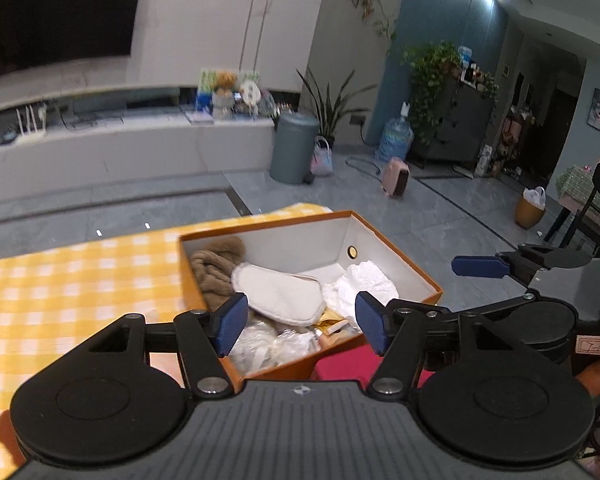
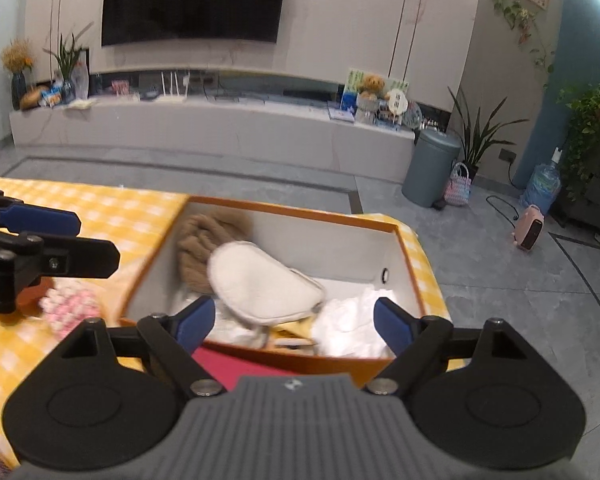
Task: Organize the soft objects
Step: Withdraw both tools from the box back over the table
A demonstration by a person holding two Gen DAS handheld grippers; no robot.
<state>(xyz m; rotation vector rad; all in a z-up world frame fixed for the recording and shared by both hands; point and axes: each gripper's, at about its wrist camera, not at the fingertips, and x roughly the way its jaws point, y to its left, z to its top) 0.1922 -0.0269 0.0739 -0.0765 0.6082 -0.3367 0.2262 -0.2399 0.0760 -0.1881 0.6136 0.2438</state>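
Two grippers hover above a table spread with a yellow checked cloth (image 2: 112, 208), and nothing stands between them and the orange box (image 2: 408, 256) that sits on it. Inside the box, a brown knitted piece (image 1: 212, 272) fills the far left corner, a white padded slipper (image 2: 260, 284) lies tilted across the middle, and crumpled white cloth (image 1: 364, 280) rests at the right. Clear plastic wrapping (image 1: 268, 344) lies at the near end. A pink and white fluffy item (image 2: 70, 304) sits on the cloth left of the box. The left gripper (image 1: 302, 322) has its fingers spread wide and empty, and the right gripper (image 2: 296, 320) likewise.
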